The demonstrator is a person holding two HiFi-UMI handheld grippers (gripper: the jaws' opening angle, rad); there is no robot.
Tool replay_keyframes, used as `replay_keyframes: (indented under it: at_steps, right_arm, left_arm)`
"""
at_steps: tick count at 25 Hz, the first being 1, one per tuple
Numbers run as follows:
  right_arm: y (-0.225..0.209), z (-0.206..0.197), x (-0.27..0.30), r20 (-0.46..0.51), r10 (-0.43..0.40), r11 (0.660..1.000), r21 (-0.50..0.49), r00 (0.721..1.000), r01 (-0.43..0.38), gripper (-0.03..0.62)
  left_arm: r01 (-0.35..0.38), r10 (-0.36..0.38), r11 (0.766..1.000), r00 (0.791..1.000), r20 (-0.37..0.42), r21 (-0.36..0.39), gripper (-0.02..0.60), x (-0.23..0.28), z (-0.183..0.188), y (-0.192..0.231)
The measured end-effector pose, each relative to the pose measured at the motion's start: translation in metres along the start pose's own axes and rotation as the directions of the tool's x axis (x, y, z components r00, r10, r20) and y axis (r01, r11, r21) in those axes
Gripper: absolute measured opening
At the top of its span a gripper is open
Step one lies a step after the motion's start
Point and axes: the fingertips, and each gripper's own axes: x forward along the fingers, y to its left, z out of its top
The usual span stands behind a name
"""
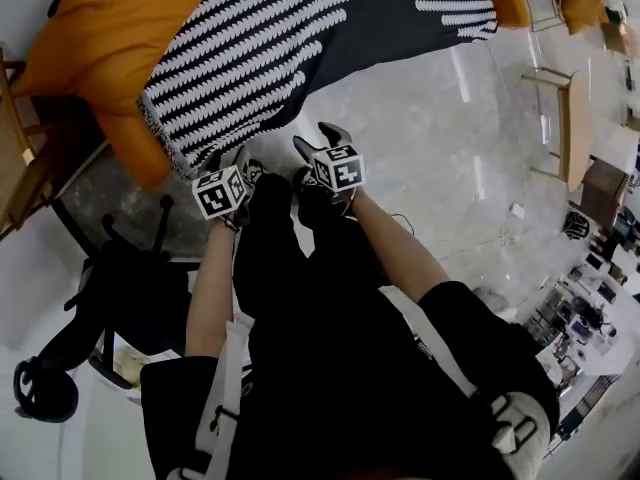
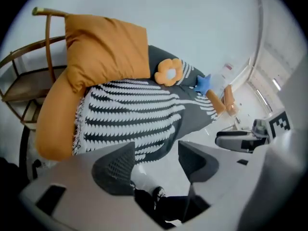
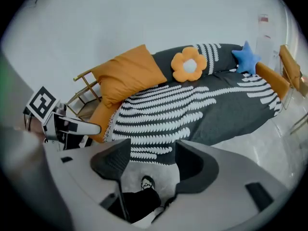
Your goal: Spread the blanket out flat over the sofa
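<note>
The dark grey blanket with white toothed stripes lies spread over the orange sofa, its fringed edge hanging down the front. In the right gripper view the blanket covers seat and backrest. A flower cushion and a blue star cushion rest on top, with a big orange pillow at the left end. My left gripper and right gripper hang side by side above the floor, short of the sofa's front. Both are open with nothing between the jaws.
A wooden rack stands left of the sofa. A black office chair is at my left side. Wooden tables and chairs stand at the far right. My shoes are on the pale marble floor before the sofa.
</note>
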Motion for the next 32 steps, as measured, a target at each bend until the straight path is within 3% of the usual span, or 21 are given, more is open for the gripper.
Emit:
replay_keyframes:
  at_steps: [4, 9, 11, 14, 18, 23, 26, 29, 32]
  right_arm:
    - [-0.002, 0.023, -0.037, 0.084, -0.029, 0.998, 0.049, 0.996, 0.025, 0.298]
    - [-0.017, 0.04, -0.081, 0.137, -0.02, 0.998, 0.066, 0.99, 0.011, 0.267]
    - [-0.023, 0.042, -0.095, 0.131, -0.012, 0.999, 0.049, 0.991, 0.005, 0.216]
    - [-0.027, 0.038, -0.116, 0.106, 0.001, 0.999, 0.048, 0.994, -0.006, 0.009]
    - [-0.029, 0.038, -0.146, 0.128, 0.049, 0.997, 0.058, 0.991, -0.056, 0.009]
    - [-0.044, 0.051, -0.184, 0.178, 0.022, 0.999, 0.038, 0.984, -0.029, 0.009]
    - [-0.047, 0.07, -0.211, 0.237, 0.002, 1.0, 0.026, 0.971, -0.009, 0.009]
    - [-0.05, 0.101, -0.237, 0.311, -0.01, 1.0, -0.004, 0.95, 0.011, 0.009]
    - [-0.046, 0.136, -0.268, 0.405, -0.008, 0.999, -0.027, 0.914, 0.021, 0.009]
  left_arm:
    - [0.059, -0.059, 0.991, 0.998, -0.004, 0.119, 0.284, -0.013, 0.029, -0.046]
    - [0.101, -0.094, 0.973, 0.994, -0.047, 0.207, 0.28, -0.024, 0.026, -0.103]
    - [0.113, -0.106, 0.965, 0.994, -0.041, 0.239, 0.209, -0.033, 0.029, -0.128]
    - [0.131, -0.123, 0.951, 0.991, -0.047, 0.281, 0.043, -0.046, 0.026, -0.16]
    - [0.149, -0.138, 0.939, 0.989, -0.056, 0.309, 0.022, -0.057, 0.028, -0.188]
    - [0.137, -0.147, 0.946, 0.989, 0.011, 0.293, 0.021, -0.075, 0.057, -0.219]
    - [0.136, -0.165, 0.938, 0.984, 0.067, 0.319, 0.021, -0.097, 0.082, -0.242]
    - [0.122, -0.191, 0.922, 0.969, 0.158, 0.368, 0.021, -0.121, 0.114, -0.269]
    - [0.096, -0.215, 0.913, 0.939, 0.267, 0.398, 0.021, -0.15, 0.147, -0.291]
